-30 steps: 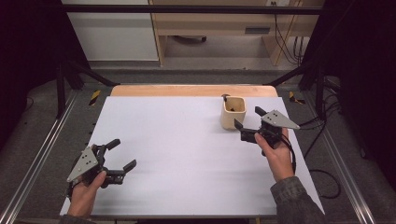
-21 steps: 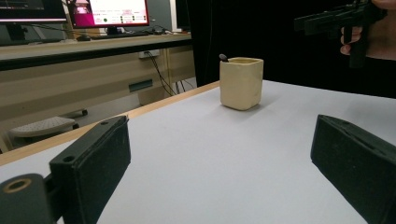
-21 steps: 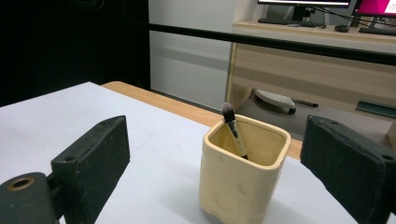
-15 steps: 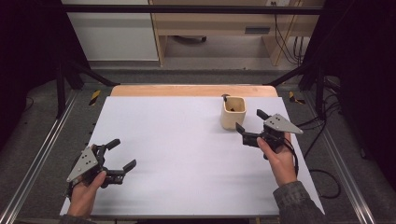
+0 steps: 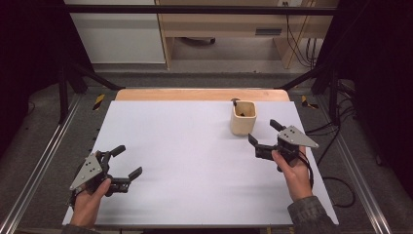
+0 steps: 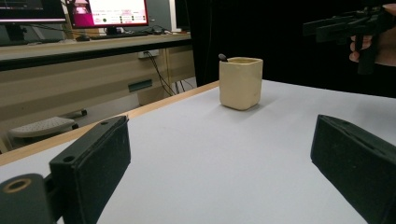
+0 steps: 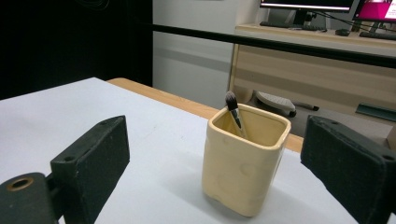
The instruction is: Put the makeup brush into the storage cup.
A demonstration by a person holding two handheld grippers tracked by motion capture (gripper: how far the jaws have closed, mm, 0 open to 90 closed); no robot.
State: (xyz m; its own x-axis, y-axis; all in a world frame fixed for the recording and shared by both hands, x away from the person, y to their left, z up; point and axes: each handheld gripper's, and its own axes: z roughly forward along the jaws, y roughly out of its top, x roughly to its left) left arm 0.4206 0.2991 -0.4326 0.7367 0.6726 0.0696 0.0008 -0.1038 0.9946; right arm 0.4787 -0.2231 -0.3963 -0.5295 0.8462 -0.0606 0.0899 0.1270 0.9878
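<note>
Cream square cup stands upright on the white counter, toward the far right part, near the wooden edge strip. Makeup brush leans inside the cup, bristle end up and just clearing the rim. Right claw is held just off the cup's near right side, not touching it; jaws are spread wide, and in the right gripper view the cup sits between them but farther ahead. Left claw rests low at the near left corner of the counter, well apart from the cup, jaws likewise spread and holding nothing. Left gripper view shows the cup in the distance, with the right claw raised beyond it.
</note>
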